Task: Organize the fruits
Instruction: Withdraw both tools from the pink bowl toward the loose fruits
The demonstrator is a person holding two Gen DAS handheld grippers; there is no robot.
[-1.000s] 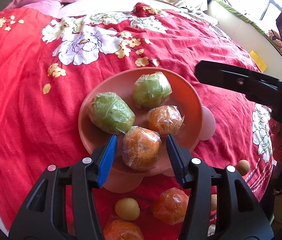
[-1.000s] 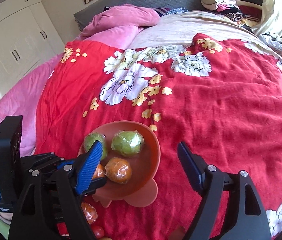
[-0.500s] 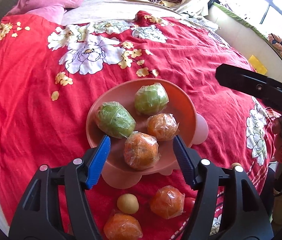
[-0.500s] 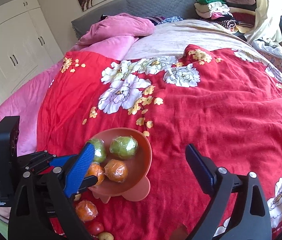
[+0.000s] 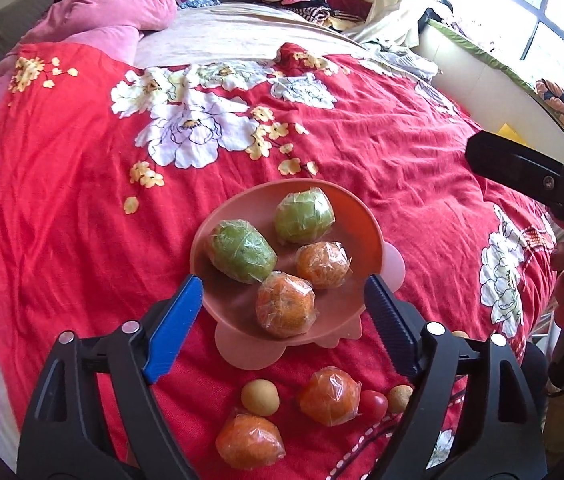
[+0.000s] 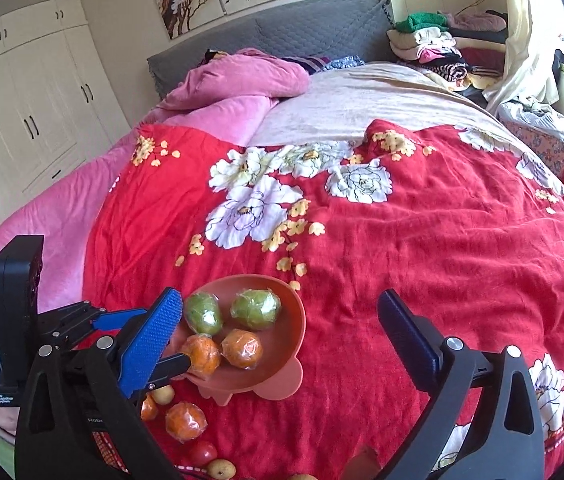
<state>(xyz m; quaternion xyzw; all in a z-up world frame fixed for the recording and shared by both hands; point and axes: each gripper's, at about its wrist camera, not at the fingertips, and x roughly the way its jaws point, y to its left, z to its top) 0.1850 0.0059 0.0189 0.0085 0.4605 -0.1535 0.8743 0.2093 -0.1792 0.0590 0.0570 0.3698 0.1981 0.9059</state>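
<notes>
A salmon-pink bowl (image 5: 366, 216) sits on the red floral bedspread and holds two wrapped green fruits (image 5: 242, 250) and two wrapped oranges (image 5: 285, 310). It also shows in the right wrist view (image 6: 296, 320). My left gripper (image 5: 282, 322) is open and empty, hovering above the bowl's near rim. Loose on the bedspread below it lie two wrapped oranges (image 5: 329, 396), two small yellow fruits (image 5: 260, 397) and a cherry tomato (image 5: 373, 405). My right gripper (image 6: 280, 334) is open and empty, raised to the right of the bowl.
The red floral bedspread (image 6: 422, 248) spreads wide beyond the bowl. A pink quilt (image 6: 218, 92) lies at the bed's far left, a pile of clothes (image 6: 434, 48) at the far right. The bed's near edge is just below the loose fruits.
My left gripper has let go of the orange in the bowl, opened wider and pulled back and up. My right gripper has also risen and drawn back.
</notes>
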